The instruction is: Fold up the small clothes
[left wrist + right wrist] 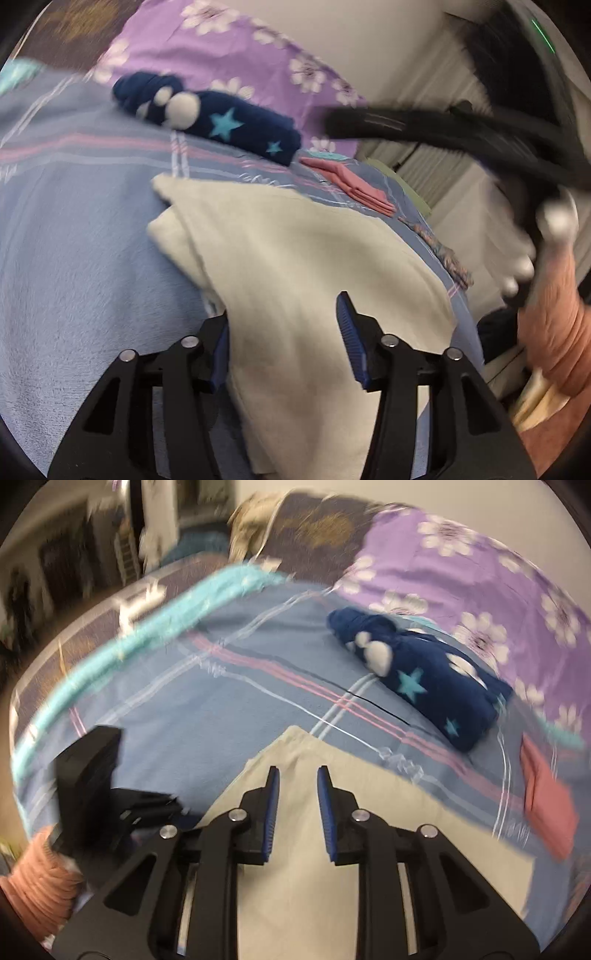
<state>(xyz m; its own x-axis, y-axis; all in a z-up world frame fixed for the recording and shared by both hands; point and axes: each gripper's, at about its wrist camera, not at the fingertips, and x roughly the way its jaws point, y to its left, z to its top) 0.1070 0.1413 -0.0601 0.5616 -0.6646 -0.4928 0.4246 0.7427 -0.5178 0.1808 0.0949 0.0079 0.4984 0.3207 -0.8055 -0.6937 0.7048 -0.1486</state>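
Observation:
A cream garment lies partly folded on the blue plaid bedsheet; it also shows in the right wrist view. My left gripper is open just above its near part, one finger on each side of a fold. My right gripper is open with a narrow gap, hovering over the garment's far corner. The right gripper body shows blurred at the right of the left wrist view. The left gripper shows at the left of the right wrist view.
A rolled navy garment with stars lies beyond the cream one. A folded pink cloth lies to the right. A purple flowered pillow sits at the back. The bed edge drops off at right.

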